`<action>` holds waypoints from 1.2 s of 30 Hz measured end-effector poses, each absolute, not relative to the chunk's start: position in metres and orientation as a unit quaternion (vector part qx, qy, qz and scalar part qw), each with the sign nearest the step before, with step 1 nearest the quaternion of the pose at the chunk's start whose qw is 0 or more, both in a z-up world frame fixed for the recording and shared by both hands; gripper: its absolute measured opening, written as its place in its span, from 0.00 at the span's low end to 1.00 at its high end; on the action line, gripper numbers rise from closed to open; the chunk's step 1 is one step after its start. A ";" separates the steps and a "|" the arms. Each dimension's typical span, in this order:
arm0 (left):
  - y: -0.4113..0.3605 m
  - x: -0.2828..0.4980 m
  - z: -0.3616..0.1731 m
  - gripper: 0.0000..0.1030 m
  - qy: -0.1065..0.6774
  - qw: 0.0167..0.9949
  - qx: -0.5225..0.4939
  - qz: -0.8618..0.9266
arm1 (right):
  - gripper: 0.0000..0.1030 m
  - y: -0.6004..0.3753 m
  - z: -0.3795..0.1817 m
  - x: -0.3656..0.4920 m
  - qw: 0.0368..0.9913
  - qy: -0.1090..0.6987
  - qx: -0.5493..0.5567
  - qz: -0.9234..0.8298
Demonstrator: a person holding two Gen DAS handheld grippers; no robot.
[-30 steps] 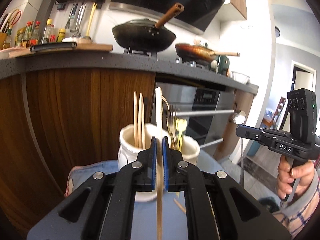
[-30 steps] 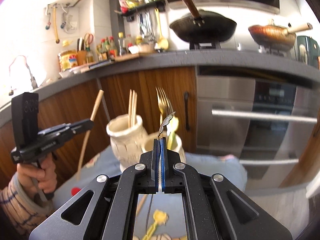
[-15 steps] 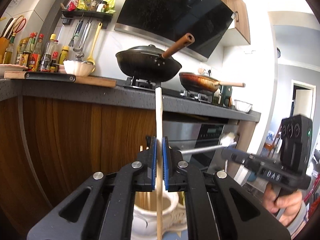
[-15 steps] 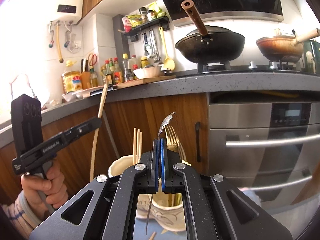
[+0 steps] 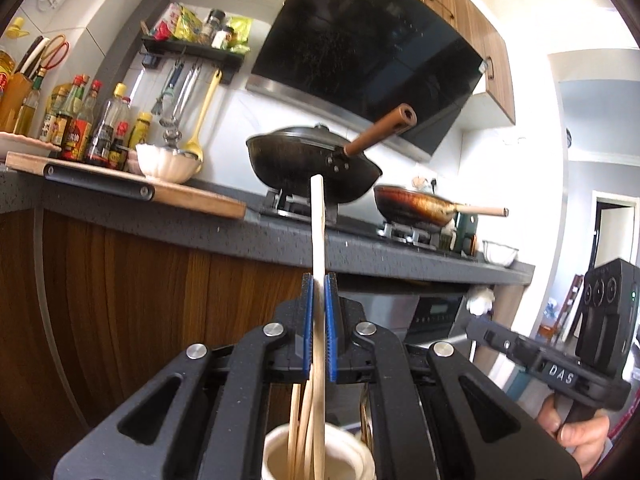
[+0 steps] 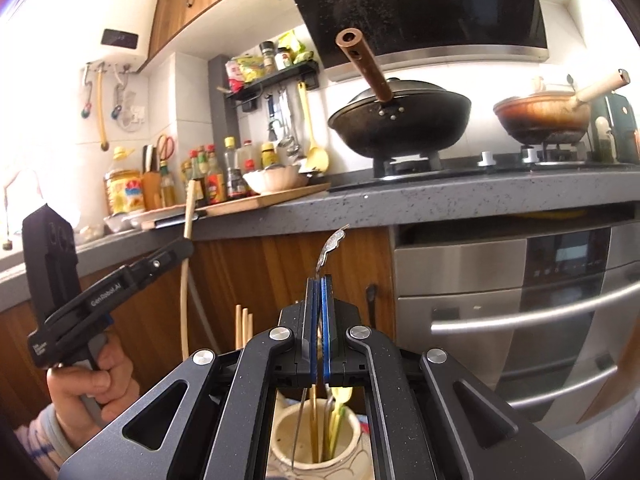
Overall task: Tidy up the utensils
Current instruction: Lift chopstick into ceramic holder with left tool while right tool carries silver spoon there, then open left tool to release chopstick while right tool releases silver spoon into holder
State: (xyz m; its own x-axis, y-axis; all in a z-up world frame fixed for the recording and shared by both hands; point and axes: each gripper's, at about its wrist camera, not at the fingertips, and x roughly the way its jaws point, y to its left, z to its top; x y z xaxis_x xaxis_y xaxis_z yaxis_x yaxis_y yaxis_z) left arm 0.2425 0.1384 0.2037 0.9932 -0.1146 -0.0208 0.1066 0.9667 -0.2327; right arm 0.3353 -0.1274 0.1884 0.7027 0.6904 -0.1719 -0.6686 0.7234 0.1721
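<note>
While left claw [image 5: 319,296] pinches chopstick [image 5: 317,224], right claw [image 6: 318,300] clamps utensil [image 6: 330,246]

Both your wrist views look up from low, close over the holders, sharing the black wok [image 5: 312,164] [image 6: 400,120].

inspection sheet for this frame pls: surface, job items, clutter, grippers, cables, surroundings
Surface: grey speckled countertop behind; what the holders stand on is hidden.
Job's things: wooden chopstick upright above the left cream holder, which holds more chopsticks; thin metal utensil hanging into the right cream holder with yellow and metal cutlery.
Clutter: sauce bottles, white bowl on a cutting board.
Grippers: left gripper shut on wooden chopstick; right gripper shut on thin metal utensil.
Cables: nothing seen.
Surroundings: black wok, brown pan, range hood, steel oven.
</note>
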 end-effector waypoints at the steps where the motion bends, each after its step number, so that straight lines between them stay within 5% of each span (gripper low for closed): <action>1: 0.137 0.244 0.203 0.05 0.014 0.992 -0.115 -0.054 | 0.02 -0.127 0.187 0.338 0.922 0.113 0.051 0.366; 36: 0.116 0.255 0.122 0.05 0.157 0.986 -0.053 -0.007 | 0.03 -0.064 0.113 0.339 0.918 0.174 -0.090 0.344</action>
State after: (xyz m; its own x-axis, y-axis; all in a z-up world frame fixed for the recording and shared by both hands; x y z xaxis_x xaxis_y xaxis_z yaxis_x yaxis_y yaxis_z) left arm 0.2554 0.1159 0.1221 0.9509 -0.0306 -0.3079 -0.0026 0.9943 -0.1068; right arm 0.3393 -0.0643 0.1127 0.7024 0.6007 -0.3819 -0.6633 0.7470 -0.0451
